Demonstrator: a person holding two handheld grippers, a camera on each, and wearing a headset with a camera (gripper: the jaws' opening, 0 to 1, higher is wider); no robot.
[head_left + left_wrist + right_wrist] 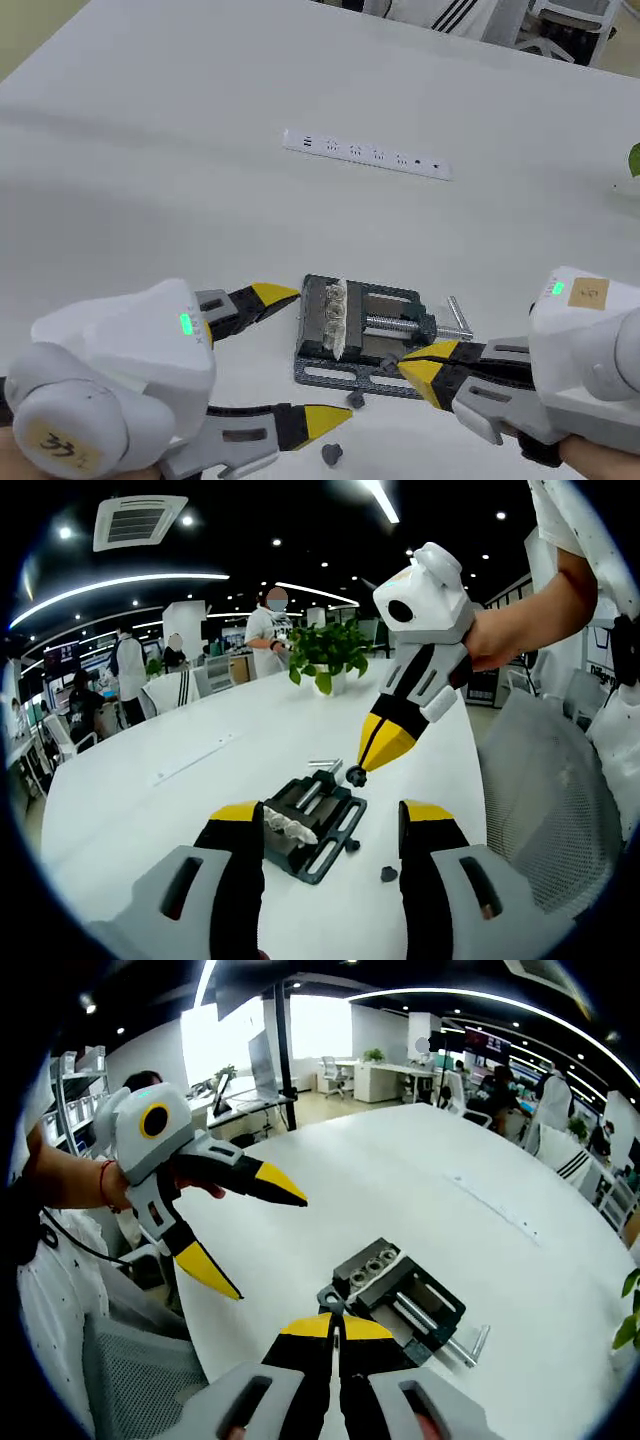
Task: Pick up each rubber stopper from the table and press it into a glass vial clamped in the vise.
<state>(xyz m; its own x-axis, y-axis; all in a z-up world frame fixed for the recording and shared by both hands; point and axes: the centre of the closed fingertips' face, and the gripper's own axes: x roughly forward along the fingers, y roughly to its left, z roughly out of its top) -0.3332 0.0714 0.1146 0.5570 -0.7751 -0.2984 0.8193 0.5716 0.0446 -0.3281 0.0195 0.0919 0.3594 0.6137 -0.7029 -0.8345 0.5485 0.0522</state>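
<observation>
A dark metal vise [385, 345] sits near the table's front edge and clamps a row of glass vials [335, 315] [370, 1263]. My left gripper [310, 357] [332, 812] is open, its yellow-tipped jaws spread wide just left of the vise. My right gripper [412, 368] [336, 1320] hovers over the vise's right front corner, shut on a small dark rubber stopper [355, 776] at its tip. Two loose stoppers lie on the table in front of the vise, one [356, 400] close to it and one [332, 454] nearer me.
A white power strip [366, 154] lies across the middle of the white table [150, 180]. A potted plant [325, 652] stands at the table's far end. A mesh chair [545, 780] stands beside the table, and people stand in the background.
</observation>
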